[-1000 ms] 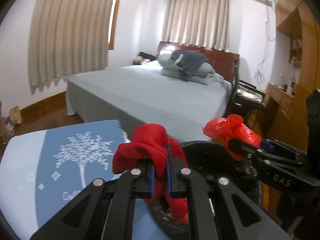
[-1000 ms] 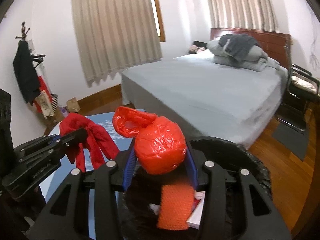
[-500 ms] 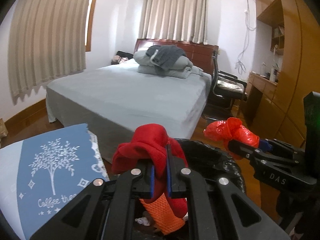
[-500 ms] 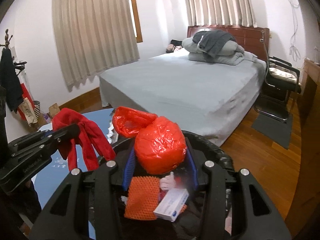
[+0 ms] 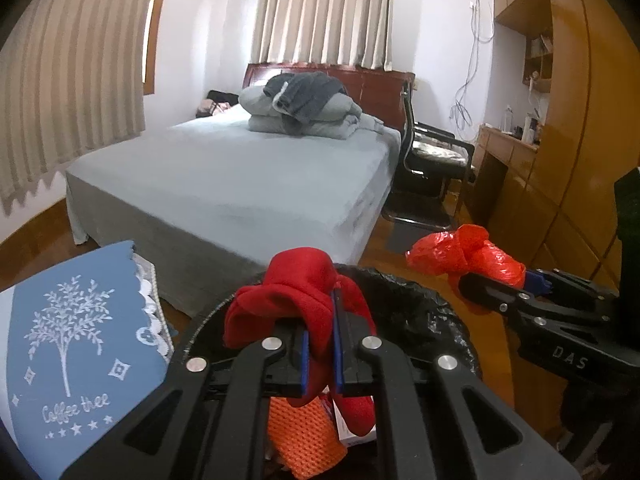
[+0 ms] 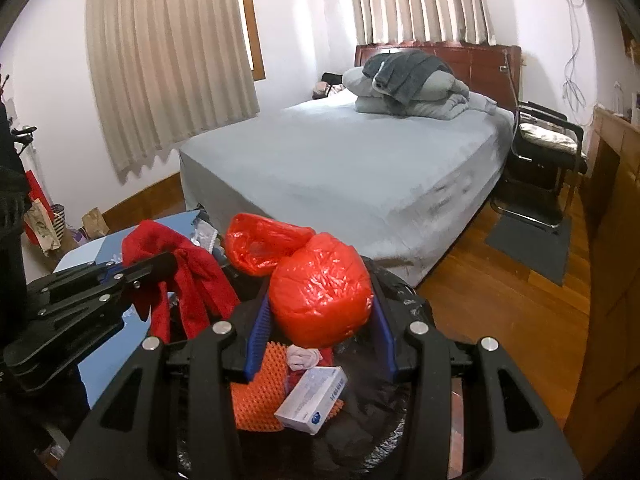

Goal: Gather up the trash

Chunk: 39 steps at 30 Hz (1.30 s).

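Note:
My left gripper (image 5: 320, 340) is shut on a red cloth (image 5: 296, 300) and holds it over the open black-lined trash bin (image 5: 424, 300). My right gripper (image 6: 320, 320) is shut on a red plastic bag (image 6: 320, 292), also above the bin (image 6: 404, 292). Inside the bin lie an orange mesh piece (image 6: 256, 396), a white and blue box (image 6: 312, 396) and a small crumpled tissue (image 6: 302, 356). The right gripper with its bag (image 5: 468, 256) shows at the right of the left wrist view. The left gripper with the cloth (image 6: 188, 268) shows at the left of the right wrist view.
A table with a blue "Coffee tree" cloth (image 5: 76, 356) stands left of the bin. A grey bed (image 5: 240, 176) lies beyond, a black chair (image 5: 432, 160) and wooden cabinets (image 5: 560, 160) to the right. Bags (image 6: 44, 224) stand by the left wall.
Both grippers have moved right with their loads, from over the table edge to above the bin. The bin's contents have come into view.

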Tool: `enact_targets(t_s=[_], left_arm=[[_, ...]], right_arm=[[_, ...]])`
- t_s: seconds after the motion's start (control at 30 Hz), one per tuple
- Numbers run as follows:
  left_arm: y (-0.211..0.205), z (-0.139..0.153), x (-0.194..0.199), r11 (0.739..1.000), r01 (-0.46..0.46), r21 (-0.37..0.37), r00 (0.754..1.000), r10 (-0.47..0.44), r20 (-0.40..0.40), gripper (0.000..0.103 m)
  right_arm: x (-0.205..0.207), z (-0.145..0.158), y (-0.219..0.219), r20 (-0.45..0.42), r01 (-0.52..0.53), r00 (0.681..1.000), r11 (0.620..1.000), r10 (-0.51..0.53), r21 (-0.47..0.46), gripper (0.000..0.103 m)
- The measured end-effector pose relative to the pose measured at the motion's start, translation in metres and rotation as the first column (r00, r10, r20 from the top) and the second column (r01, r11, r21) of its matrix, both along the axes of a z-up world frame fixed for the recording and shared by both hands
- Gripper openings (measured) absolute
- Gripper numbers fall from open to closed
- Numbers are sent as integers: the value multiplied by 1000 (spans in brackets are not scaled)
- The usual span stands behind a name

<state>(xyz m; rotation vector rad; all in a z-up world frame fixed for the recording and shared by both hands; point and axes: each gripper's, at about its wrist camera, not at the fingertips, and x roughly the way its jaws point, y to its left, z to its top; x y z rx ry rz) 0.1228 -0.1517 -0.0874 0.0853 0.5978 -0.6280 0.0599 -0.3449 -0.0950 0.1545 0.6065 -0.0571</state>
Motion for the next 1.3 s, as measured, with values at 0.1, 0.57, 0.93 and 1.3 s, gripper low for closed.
enact_targets(t_s=[0.1,0.57,0.93,1.3], left_arm=[[-4,-8,4,1000,6,12,1000,-5,-14,9],[-17,-35,42,999,3,42,994,1,-107,22],[-2,-31,46,998,-49,37,993,52,-107,65],[35,-9,30,989,-135,54,989,138,-52,92]], right_arm=[[3,-5,-2,-14,3,1000,1000,-3,1,43],[35,-38,-11,-85,-10,996,1000,9,-17,58],[34,-39,-13,-77,17,997,999,-19,-32,94],[20,-18,-7,-73,19,997,1000,-19,-5,97]])
